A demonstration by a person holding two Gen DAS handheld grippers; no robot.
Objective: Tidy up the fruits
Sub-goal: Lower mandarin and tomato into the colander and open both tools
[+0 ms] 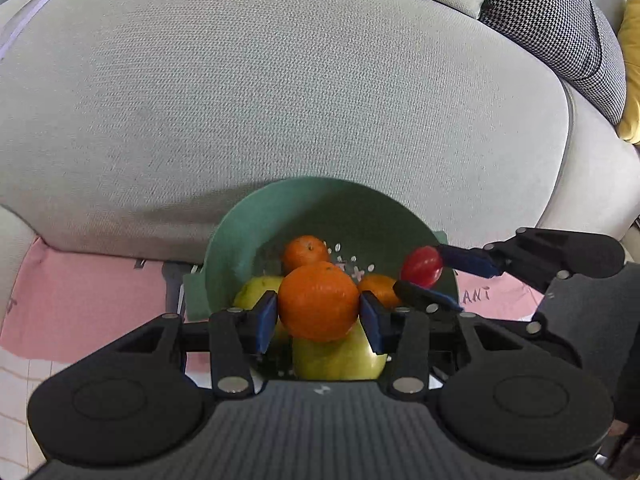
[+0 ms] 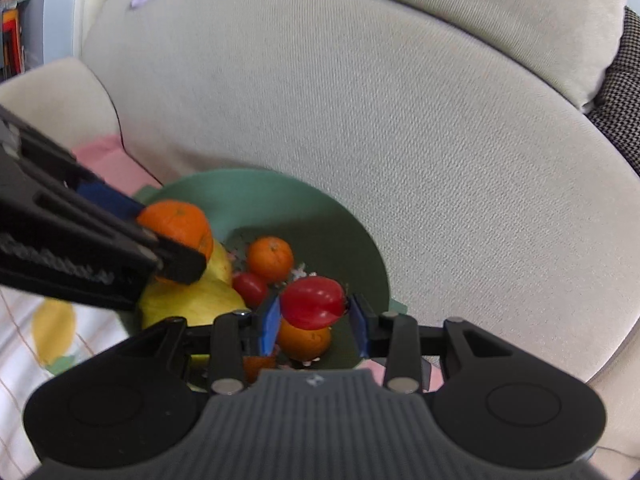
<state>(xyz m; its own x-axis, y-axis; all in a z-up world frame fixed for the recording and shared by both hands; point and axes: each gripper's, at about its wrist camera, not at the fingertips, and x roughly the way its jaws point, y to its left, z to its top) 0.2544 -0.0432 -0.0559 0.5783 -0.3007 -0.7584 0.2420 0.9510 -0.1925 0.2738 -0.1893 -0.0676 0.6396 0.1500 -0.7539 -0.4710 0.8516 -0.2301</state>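
A green bowl [image 1: 256, 216] [image 2: 248, 196] sits in front of a grey sofa cushion. My left gripper [image 1: 319, 316] is shut on an orange [image 1: 318, 300] [image 2: 176, 222] just above the bowl. My right gripper [image 2: 313, 320] [image 1: 426, 280] is shut on a small red tomato [image 2: 313, 302] [image 1: 422, 266] over the bowl's right side. Inside the bowl lie two more oranges [image 1: 305, 252] [image 1: 378, 288], yellow-green apples [image 1: 336, 356] [image 2: 192, 304] and another red tomato [image 2: 250, 289]. The bowl's near rim is hidden behind the grippers.
A grey sofa cushion [image 1: 280, 100] rises right behind the bowl. A houndstooth cushion [image 1: 560, 28] and a yellow one [image 1: 630, 68] lie at the far right. Pink cloth [image 1: 80, 304] spreads under the bowl, with a checked sheet [image 2: 24, 344] toward the near left.
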